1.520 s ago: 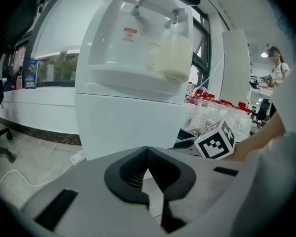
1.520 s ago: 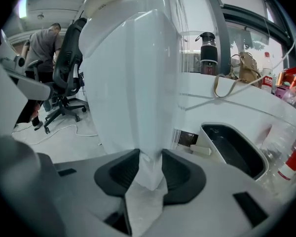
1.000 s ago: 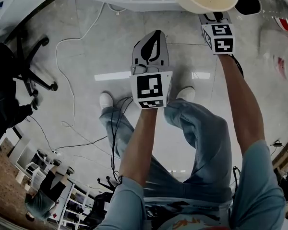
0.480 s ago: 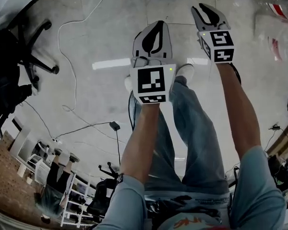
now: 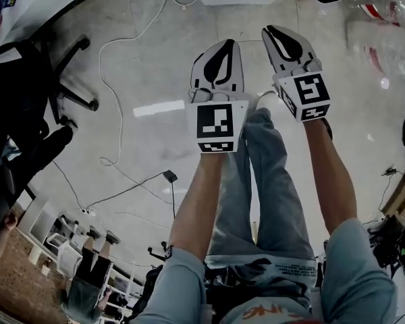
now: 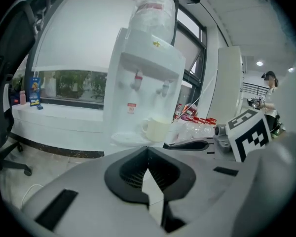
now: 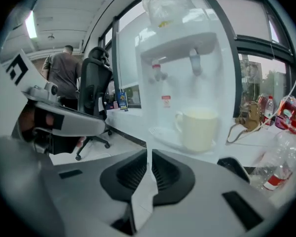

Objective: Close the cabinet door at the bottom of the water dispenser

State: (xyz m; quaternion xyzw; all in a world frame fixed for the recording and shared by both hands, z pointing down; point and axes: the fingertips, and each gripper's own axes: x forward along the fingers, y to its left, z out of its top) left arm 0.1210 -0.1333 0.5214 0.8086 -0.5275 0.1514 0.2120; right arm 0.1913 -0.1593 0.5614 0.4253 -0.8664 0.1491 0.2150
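Right hand-held gripper (image 5: 273, 32) rose, jaws just closing, empty.

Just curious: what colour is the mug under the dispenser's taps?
Pale cream mug; best in the right gripper view.

Cream mug (image 7: 200, 127) (handle leftward), black office chair (image 7: 96, 83), white cable (image 5: 121, 123) trailing over grey floor (image 5: 155, 154)

Our left gripper (image 6: 148, 151) points its closed, empty jaws at the water dispenser (image 6: 144, 78) and cup (image 6: 158, 129).
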